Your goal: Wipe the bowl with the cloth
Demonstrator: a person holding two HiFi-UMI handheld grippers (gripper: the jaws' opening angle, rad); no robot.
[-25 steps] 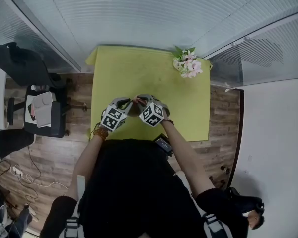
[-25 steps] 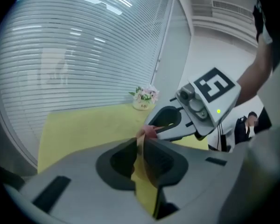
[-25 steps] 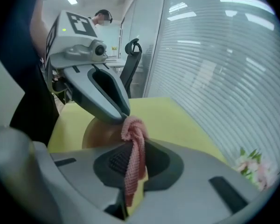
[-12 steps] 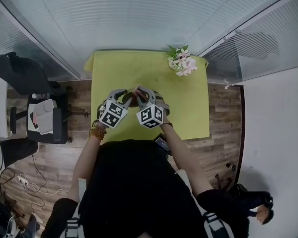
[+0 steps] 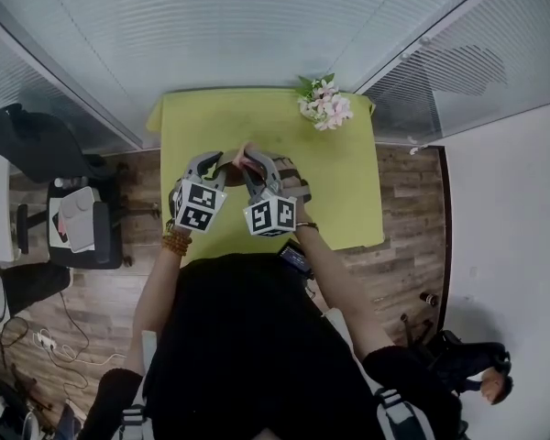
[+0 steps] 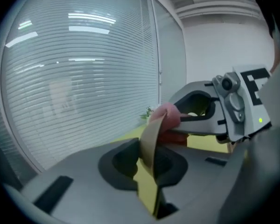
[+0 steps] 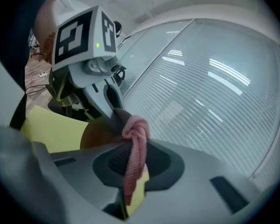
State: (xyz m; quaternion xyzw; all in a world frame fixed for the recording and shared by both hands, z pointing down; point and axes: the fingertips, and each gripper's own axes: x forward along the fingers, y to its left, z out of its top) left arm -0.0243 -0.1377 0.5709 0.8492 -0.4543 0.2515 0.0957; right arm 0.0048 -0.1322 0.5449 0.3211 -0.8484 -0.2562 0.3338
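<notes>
Possibly the bowl (image 6: 151, 134) slips from the left gripper (image 6: 147, 164), fingers just closed on its rim, as the right gripper (image 7: 130, 167), fingers clamping the cloth (image 7: 136, 133), rubs hard.

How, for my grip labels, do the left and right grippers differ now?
The left gripper pinches the brown bowl by its rim, jaws just closed further on it; the right gripper clamps the pink cloth. The left's load is rigid, the right's limp. Both are shut, above the yellow-green table.
</notes>
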